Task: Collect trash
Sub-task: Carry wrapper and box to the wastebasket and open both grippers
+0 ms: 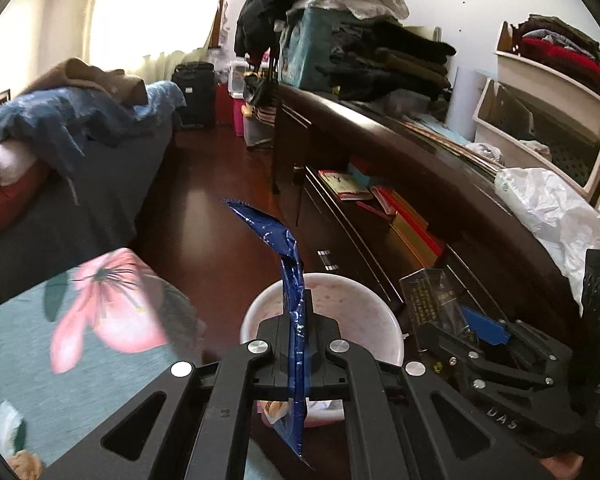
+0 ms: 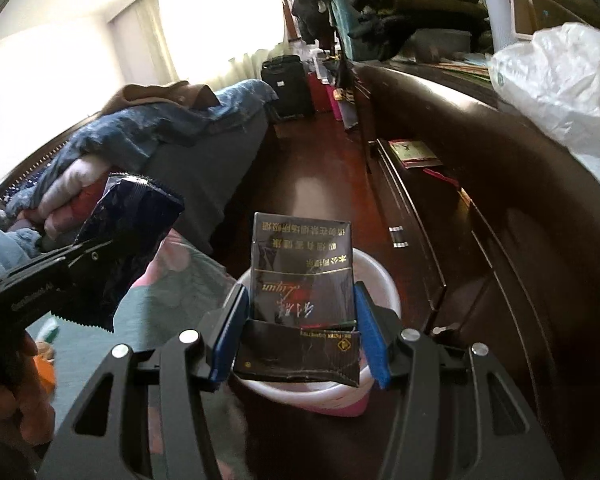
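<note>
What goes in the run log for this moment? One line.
left hand-held gripper: shut on wrapper | right hand-held gripper: shut on cigarette pack | both over bin | nothing dropped yet

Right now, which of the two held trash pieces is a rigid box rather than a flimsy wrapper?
The dark cigarette pack in the right gripper: flat-sided, with gold lettering. The left gripper pinches a crumpled blue foil wrapper.
</note>
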Demonstrator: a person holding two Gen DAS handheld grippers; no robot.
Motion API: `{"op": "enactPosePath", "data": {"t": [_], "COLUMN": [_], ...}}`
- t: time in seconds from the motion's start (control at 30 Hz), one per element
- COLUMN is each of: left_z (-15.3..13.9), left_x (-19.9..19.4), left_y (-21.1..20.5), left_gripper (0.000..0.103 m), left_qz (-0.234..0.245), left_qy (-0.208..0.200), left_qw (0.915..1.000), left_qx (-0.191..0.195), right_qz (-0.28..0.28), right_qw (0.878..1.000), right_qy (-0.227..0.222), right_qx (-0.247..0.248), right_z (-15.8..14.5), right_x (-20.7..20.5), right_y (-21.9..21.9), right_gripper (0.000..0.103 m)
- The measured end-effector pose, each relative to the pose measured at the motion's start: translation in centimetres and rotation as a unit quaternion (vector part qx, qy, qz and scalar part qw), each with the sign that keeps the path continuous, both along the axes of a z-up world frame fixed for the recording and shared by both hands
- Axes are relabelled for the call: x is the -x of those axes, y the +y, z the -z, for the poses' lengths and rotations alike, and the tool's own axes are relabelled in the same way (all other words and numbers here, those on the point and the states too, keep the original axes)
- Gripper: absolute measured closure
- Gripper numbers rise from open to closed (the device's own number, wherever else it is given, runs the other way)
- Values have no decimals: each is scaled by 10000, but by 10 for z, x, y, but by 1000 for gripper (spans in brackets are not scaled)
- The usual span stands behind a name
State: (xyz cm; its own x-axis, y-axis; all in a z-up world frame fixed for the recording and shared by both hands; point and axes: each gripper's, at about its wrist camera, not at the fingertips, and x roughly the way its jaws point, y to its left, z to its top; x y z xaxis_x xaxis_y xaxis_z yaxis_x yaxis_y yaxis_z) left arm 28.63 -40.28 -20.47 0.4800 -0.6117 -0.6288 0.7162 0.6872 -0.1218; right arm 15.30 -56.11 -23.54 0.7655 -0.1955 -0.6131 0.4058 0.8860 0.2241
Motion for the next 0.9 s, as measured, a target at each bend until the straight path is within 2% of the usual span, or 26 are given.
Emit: {"op": "enactPosePath", "data": {"t": [0.3, 0.37, 0.4, 0.43, 0.5, 0.57, 0.77, 0.9], "left_z": [22, 24, 24, 23, 20, 17, -2, -22], "left_x": [-33, -37, -39, -40, -41, -42, -35, -16], "left_y": [-30, -31, -30, -30, -24, -22, -3, 25], "left_gripper": [98, 91, 82, 67, 55, 51, 49, 37], "left_qz": [95, 140, 153, 125, 45, 18, -87, -311], "left_qy": [477, 628, 712, 751, 756, 764, 735, 325], "left_qw": [9986, 9974, 9965, 9960, 9950, 9942, 9929, 9947], "left_qx": [215, 334, 413, 469, 655, 758, 927, 927], "right_qz": [-19, -31, -26, -28, -42, -30, -2, 13], "right_qw": [9992, 9990, 9989, 9988, 9988, 9989, 9989, 9992], "right_qy": [395, 440, 470, 494, 487, 465, 472, 403], "right_qx": [32, 43, 47, 48, 21, 9, 51, 78], "right_z": [43, 51, 56, 58, 62, 64, 57, 45], "right_x": [-39, -45, -48, -51, -53, -52, -42, -27], "right_y": [-25, -25, -26, -26, -25, -25, -17, 0], "right_gripper": [47, 45, 45, 44, 42, 39, 37, 30]}}
